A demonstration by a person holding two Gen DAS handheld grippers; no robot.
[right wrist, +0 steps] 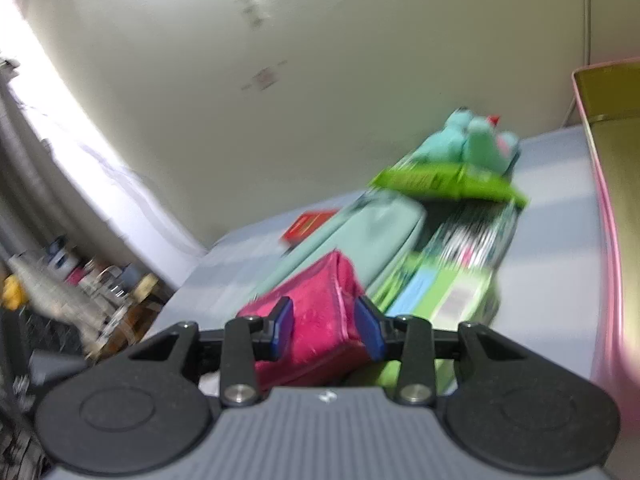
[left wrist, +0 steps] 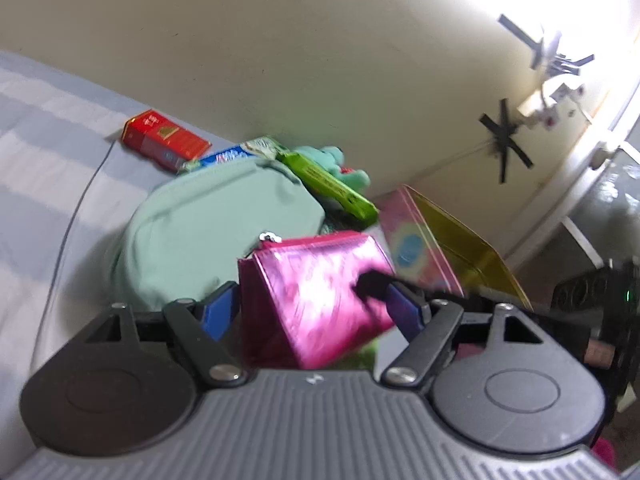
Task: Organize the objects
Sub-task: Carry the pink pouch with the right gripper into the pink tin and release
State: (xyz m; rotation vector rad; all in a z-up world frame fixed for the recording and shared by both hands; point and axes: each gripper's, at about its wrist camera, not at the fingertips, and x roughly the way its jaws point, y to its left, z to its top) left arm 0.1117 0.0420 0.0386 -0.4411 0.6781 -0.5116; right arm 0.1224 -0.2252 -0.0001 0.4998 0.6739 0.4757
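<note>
Pink metallic pouch point(right wrist: 316, 320) clamped in the right gripper point(right wrist: 326, 328).

Left gripper point(left wrist: 316, 308) stands open around the same pouch, pads apart from it, above the mint bag point(left wrist: 212, 232) on the striped bed point(left wrist: 44, 140).

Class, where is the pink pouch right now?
In both wrist views the pink pouch sits centre, clamped in the right gripper, before the mint bag.

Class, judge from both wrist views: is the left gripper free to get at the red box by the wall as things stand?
Probably not yet. The left gripper has the pink pouch between its fingers, and the mint bag lies between it and the red box.
</note>
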